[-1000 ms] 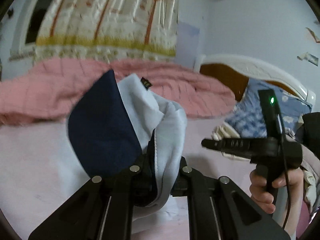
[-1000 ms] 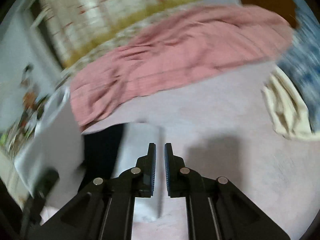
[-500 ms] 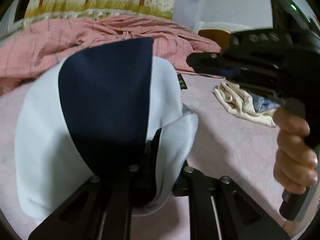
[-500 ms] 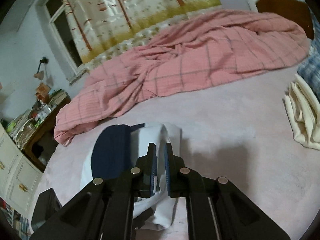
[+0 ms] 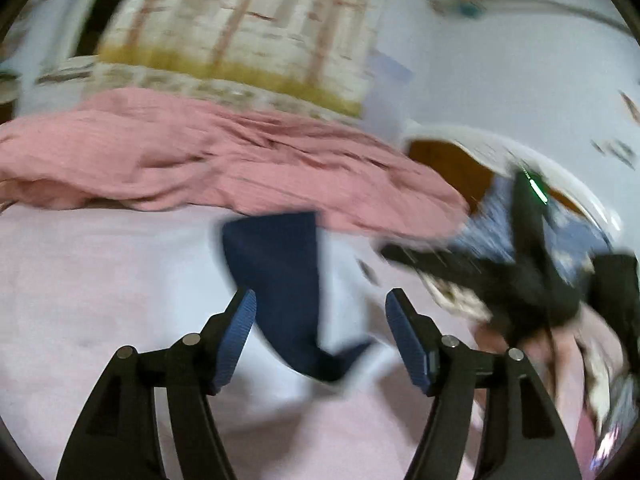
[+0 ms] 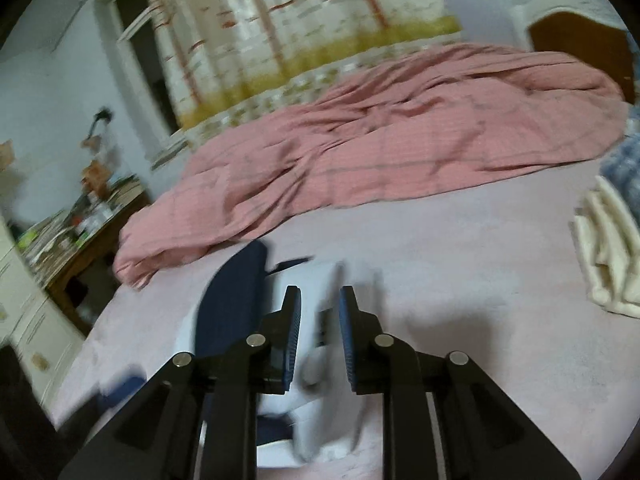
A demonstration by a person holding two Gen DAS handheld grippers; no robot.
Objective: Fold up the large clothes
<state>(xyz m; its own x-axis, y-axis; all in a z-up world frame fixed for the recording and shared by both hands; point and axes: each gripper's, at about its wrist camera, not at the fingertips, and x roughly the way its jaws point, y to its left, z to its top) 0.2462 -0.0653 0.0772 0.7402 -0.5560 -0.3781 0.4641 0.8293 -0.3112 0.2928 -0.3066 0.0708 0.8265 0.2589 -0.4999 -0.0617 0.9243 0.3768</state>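
Your navy-and-white garment point(image 5: 288, 280) lies on the pale pink bed sheet point(image 5: 100, 280) just ahead of the left gripper point(image 5: 320, 312), whose jaws stand wide apart with nothing between the pads. Through the right wrist camera the same garment point(image 6: 240, 300) sits under and ahead of the right gripper point(image 6: 320, 308); those jaws are parted too, with white cloth showing in the gap, but blur hides whether they touch it. You look to be between folds: the cloth is laid down and free, so your next move calls for picking a fresh edge, probably the near white hem, and closing on one layer only. Beyond the garment, the pink checked blanket point(image 6: 400, 132) is bunched close enough to catch a carried edge. To the right of the right gripper lies a cream folded cloth point(image 6: 608, 248), well apart. In the left view, the right gripper point(image 5: 520, 276) hovers to the right; keep the two clear
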